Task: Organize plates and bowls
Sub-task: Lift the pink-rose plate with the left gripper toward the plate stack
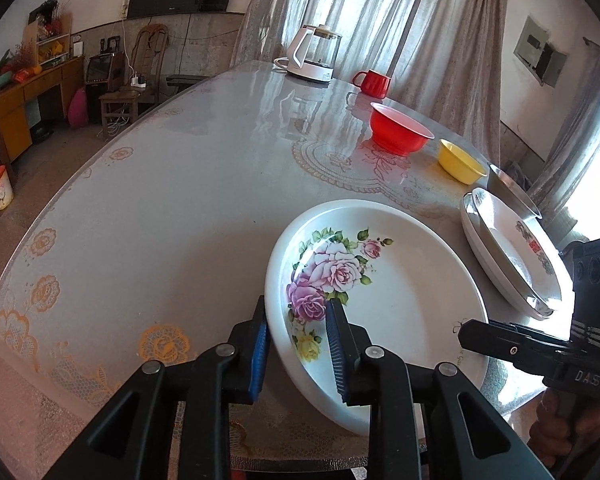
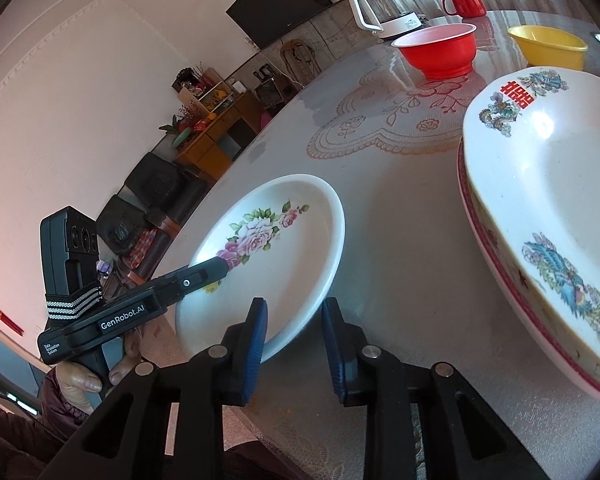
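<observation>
The left tool straddles the near-left rim of the rose plate at the lower middle of the left wrist frame, one blue pad outside the rim and one inside over the printed roses. Whether the pads actually press the rim I cannot tell; they sit close on either side of it. In the right wrist frame the right tool stands at the lower middle with its pads parted around the near edge of the same plate, one pad overlapping the rim, the other over bare desk; it grips nothing that I can see.

The plate looks like glazed ceramic or enamel: stiff, smooth, likely slippery under rubber pads, and apt to chip if dropped or knocked. Its raised, sloping rim is the only place to pinch, and a one-sided hold would let it tip, so a firm bite well over the rim seems wise.

Just right of it, at the right edge of both frames, lies a stack of patterned plates. Farther off, toward the upper right, stand a red bowl and a yellow bowl.
</observation>
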Action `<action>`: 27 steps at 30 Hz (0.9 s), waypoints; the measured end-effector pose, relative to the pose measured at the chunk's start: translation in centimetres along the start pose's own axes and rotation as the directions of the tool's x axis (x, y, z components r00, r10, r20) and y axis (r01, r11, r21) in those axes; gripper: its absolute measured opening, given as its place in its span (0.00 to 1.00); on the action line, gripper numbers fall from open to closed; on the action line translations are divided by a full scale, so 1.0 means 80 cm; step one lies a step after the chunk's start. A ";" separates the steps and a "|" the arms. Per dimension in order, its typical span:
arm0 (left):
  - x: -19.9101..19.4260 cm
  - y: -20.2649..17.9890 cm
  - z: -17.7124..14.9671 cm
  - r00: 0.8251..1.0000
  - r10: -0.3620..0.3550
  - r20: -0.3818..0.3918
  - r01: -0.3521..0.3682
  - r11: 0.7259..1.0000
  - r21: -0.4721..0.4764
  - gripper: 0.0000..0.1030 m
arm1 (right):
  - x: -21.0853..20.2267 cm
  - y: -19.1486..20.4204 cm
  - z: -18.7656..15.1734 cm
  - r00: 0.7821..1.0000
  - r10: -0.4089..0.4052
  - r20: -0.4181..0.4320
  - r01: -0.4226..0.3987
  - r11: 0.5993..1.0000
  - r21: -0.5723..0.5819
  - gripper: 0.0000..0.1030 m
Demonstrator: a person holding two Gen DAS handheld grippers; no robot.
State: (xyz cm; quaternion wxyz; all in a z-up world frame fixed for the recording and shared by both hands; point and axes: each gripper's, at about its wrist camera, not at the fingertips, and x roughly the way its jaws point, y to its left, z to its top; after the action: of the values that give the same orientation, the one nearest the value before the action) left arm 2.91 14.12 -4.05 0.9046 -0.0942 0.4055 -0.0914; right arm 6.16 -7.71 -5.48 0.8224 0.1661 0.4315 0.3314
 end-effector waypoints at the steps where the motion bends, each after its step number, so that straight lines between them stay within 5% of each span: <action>1: 0.000 -0.002 0.000 1.000 0.009 0.004 -0.009 1.000 0.000 0.28 | 0.000 0.000 0.000 1.000 -0.003 0.001 0.003 1.000 -0.002 0.26; 14: -0.005 -0.008 -0.003 0.997 0.077 0.010 -0.077 0.997 0.012 0.21 | 0.001 -0.001 0.001 1.000 -0.003 0.002 0.003 1.000 0.003 0.26; 27: -0.018 -0.016 0.001 0.997 0.047 0.053 -0.049 0.998 0.027 0.20 | -0.004 0.003 -0.002 0.998 -0.062 0.019 0.063 0.996 -0.058 0.26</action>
State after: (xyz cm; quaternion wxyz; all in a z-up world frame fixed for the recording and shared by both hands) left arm 1.94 13.21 -2.63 0.9181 -0.0739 0.3825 -0.0729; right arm 5.80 -7.75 -5.22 0.8406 0.1314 0.4193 0.3166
